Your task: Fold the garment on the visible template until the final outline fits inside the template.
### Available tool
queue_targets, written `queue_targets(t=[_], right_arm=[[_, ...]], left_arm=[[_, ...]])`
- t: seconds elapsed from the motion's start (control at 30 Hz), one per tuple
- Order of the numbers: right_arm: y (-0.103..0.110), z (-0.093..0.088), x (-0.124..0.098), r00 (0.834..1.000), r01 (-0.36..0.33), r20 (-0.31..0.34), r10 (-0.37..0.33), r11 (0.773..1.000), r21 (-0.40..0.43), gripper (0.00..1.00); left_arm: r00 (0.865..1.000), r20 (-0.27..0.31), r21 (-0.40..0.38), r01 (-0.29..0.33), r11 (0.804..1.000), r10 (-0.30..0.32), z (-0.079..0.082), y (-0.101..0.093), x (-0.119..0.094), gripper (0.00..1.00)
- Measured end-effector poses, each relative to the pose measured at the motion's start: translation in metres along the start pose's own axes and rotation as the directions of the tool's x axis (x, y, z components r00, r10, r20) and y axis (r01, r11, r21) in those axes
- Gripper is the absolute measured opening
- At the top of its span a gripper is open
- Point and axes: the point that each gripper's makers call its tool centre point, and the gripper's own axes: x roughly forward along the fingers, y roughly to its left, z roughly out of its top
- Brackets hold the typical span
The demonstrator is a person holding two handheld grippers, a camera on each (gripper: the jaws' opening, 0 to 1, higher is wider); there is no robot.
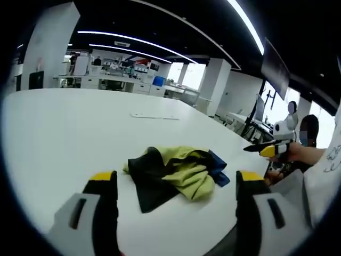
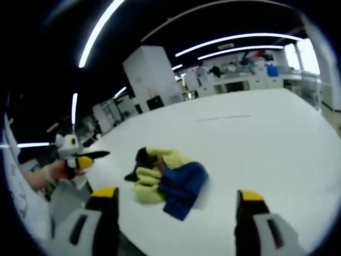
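Large white table (image 1: 64, 138), filling the middle and lower part of both views. Crumpled garment (image 1: 176, 173) in yellow-green, black and blue, heaped on the table at centre frame in the left gripper view, just above and between that view's two jaws, apart from them. Same garment (image 2: 168, 181) at lower centre of the right gripper view, nearer the left jaw than the right, not touched by either.

Left gripper (image 1: 176, 186) at the bottom of its own view: jaws spread wide, yellow-tipped, holding nothing. Seen again at the left edge of the right gripper view (image 2: 88, 159), held in a hand, left of the garment and off the cloth.

Right gripper (image 2: 178, 200) at the bottom of its own view: jaws wide apart, empty. Also at the right edge of the left gripper view (image 1: 266, 149), right of the garment, clear of it.

Thin template outline (image 1: 154, 116) faint on the table beyond the garment, upper centre.
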Motion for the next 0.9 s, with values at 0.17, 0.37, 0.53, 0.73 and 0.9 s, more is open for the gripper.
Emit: queue_targets(t=[0.17,0.37,0.53,0.73,0.9], right_arm=[[0.0,-0.002,0.0,1.0,0.0,-0.006,0.0,1.0,-0.001,0.9],[0.004,-0.004,0.003,1.0,-0.007,-0.019,0.007,1.0,-0.01,0.89],[0.003,-0.005,0.005,1.0,-0.004,-0.027,0.004,1.0,-0.015,0.89],[0.003,-0.006,0.005,0.999,-0.006,-0.039,0.005,1.0,-0.02,0.89],[0.005,-0.013,0.005,0.997,-0.008,-0.072,0.004,0.998,-0.055,0.83]], left_arm=[[1.0,-0.008,0.009,0.003,1.0,-0.003,0.0,-0.005,0.001,0.88],[1.0,-0.021,0.015,0.013,1.0,-0.012,-0.002,-0.01,0.002,0.88],[0.999,-0.032,0.03,0.017,0.999,-0.016,-0.002,-0.009,0.001,0.88],[0.999,-0.031,0.029,0.012,1.0,-0.011,-0.001,-0.008,-0.001,0.88],[0.999,-0.048,0.038,0.008,0.999,-0.006,-0.005,-0.007,-0.001,0.88]])
